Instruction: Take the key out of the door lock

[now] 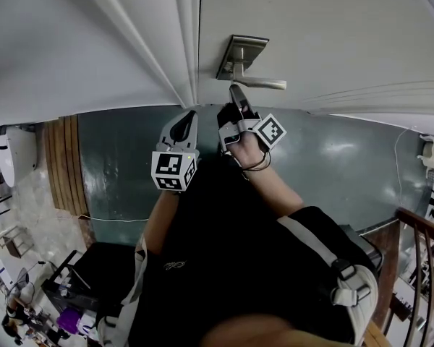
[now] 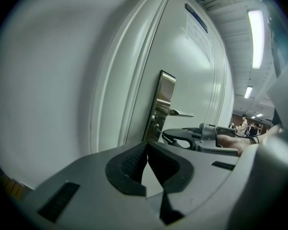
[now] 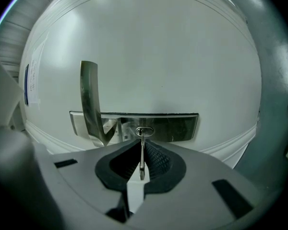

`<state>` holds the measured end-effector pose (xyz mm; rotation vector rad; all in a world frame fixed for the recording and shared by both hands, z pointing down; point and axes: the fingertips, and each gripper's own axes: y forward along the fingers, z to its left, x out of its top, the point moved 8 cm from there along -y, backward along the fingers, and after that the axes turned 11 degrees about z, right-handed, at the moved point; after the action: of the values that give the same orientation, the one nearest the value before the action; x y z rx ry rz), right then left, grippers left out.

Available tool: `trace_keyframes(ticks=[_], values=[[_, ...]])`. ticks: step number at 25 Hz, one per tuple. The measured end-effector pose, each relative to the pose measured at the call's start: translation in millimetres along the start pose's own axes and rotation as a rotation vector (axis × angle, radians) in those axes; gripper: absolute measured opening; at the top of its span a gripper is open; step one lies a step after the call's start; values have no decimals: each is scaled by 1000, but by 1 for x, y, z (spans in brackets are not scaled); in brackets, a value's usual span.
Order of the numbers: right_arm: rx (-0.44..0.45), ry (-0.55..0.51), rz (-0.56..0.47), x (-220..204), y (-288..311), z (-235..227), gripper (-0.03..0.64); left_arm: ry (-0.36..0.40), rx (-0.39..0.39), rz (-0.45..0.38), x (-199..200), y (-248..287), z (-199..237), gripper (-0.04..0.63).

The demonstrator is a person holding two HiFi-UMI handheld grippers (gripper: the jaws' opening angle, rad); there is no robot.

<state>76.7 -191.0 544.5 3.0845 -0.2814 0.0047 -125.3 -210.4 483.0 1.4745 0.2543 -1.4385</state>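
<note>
The right gripper [image 3: 142,145] pinches the key [image 3: 142,161], whose far end is hidden inside the door lock [image 3: 144,131] straight ahead of it, while the left gripper [image 2: 147,151], just beside it, is pressed together on nothing.

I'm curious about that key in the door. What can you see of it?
The key is a thin, silvery piece of metal, seen edge-on in the right gripper view, so its outline can't be made out. Its far end sits in the keyhole of the shiny lock plate, beside the lever handle. The right gripper is shut on it, dark ribbed pads pressing both flat sides. It sticks straight out from the door.
</note>
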Motion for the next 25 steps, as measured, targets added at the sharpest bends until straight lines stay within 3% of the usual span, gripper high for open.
trace_keyframes(ticks=[7,13,20,25], values=[[-40,-42,60,-6,-18,-3,31,-15,7,-2,-3,1,-2,25],[-91,-193,161,-5,-37,3,31,-37,25,0,-9,0,-1,25],[-188,-505,349,-15,-40,12,31,-66,61,-6,-13,-5,1,25],[-268,-891,489,-30,-33,29,31,-93,89,-16,-15,-13,2,25]])
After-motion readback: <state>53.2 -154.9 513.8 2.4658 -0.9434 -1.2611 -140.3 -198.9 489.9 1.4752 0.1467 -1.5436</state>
